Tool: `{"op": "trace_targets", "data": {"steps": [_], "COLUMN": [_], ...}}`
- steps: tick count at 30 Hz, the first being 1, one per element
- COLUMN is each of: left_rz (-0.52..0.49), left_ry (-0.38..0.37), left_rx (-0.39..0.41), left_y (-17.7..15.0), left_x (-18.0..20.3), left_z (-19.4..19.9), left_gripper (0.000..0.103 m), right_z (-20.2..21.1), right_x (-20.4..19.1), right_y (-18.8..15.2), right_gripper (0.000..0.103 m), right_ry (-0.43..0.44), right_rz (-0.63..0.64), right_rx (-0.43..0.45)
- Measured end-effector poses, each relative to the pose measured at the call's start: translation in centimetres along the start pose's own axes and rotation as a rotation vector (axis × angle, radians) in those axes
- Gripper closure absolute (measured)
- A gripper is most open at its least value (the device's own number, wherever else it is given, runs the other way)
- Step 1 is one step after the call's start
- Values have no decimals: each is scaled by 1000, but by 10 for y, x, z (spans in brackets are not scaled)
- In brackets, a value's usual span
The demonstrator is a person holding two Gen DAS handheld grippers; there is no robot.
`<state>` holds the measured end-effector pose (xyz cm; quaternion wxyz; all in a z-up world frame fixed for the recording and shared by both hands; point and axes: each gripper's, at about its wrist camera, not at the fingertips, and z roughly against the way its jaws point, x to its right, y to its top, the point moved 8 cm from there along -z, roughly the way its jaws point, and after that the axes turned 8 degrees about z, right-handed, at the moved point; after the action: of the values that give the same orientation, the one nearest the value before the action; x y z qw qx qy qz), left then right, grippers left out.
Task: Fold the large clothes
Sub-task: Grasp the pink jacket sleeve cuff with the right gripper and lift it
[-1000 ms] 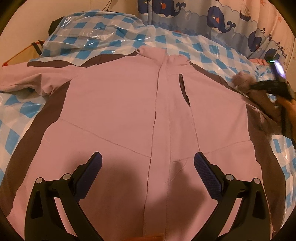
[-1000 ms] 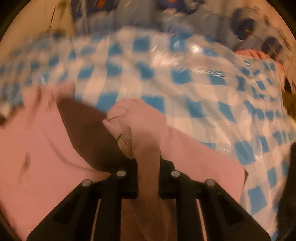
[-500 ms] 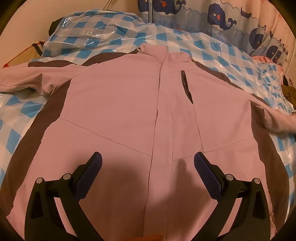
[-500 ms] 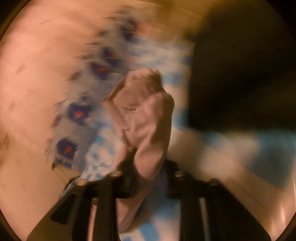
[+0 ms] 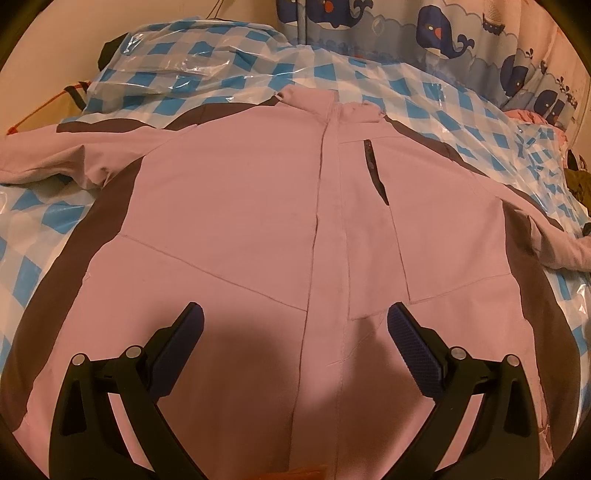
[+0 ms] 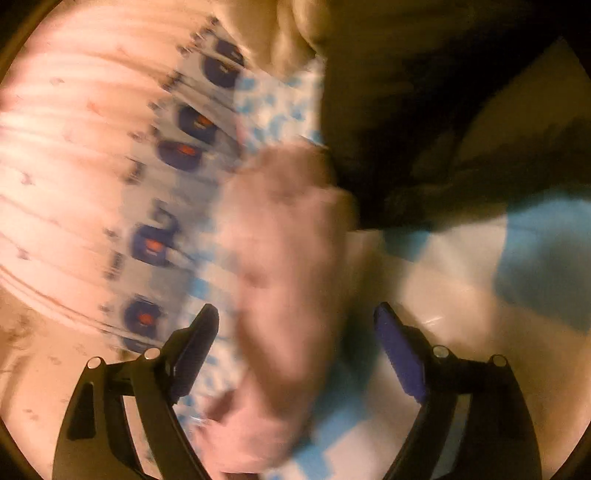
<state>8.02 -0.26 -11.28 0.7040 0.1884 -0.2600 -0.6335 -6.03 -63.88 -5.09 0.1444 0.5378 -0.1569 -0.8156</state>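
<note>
A large pink jacket (image 5: 240, 221) with dark brown side panels lies face up and spread flat on a blue-and-white checked cover (image 5: 332, 85). Its zip runs up the middle to the collar (image 5: 325, 101). My left gripper (image 5: 295, 332) is open and empty, just above the jacket's lower front. Its right sleeve (image 5: 561, 251) stretches out to the right edge. In the blurred right wrist view, my right gripper (image 6: 295, 332) is open, and the pink sleeve end (image 6: 288, 240) lies between its spread fingers, not clamped.
A whale-print curtain (image 5: 443, 33) hangs behind the bed. A plastic-wrapped checked pillow (image 5: 177, 59) lies at the far left. Dark clothing (image 5: 580, 177) sits at the right edge. The left sleeve (image 5: 55, 155) reaches the left edge.
My right gripper pulled the right sleeve outward to the right, then opened and let go of it. The sleeve now lies straight. My left gripper has not moved.
</note>
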Motion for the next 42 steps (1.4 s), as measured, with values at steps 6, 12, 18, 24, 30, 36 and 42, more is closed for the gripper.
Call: {"op": "trace_targets", "data": {"steps": [6,12,18,24,30,36,42], "left_rz": [-2,-5,-6,46,93,90,90], "left_ry": [-15,40,54,29,-28,-37,-67], "left_rx": [13,-17,-84,-67,-66,-85,-80], "left_y": [1,0,-10,-5,-2,-5,-4], "left_x": [2,-6,-11,-18,-18,-15,-11], "left_z": [4,-5,-19,-14,-10,-13,-11], "left_gripper": [7,7,7,7,7,7,7], "right_z": [-31,-43,-38,-13,-30,-41,-36], "right_x": [-4,-25,-2,-36,-15,18,-13], "right_y": [-8,-4,-1,5,14,11,20], "right_gripper": [9,83,84,85,29,61,84], "right_ry": [-75,-31,-33,173,104,35,45], "right_rz": [40,139,99,143,10,-47,85], "right_rx": [-83,-63,-76,-7,-48,-58,-30]}}
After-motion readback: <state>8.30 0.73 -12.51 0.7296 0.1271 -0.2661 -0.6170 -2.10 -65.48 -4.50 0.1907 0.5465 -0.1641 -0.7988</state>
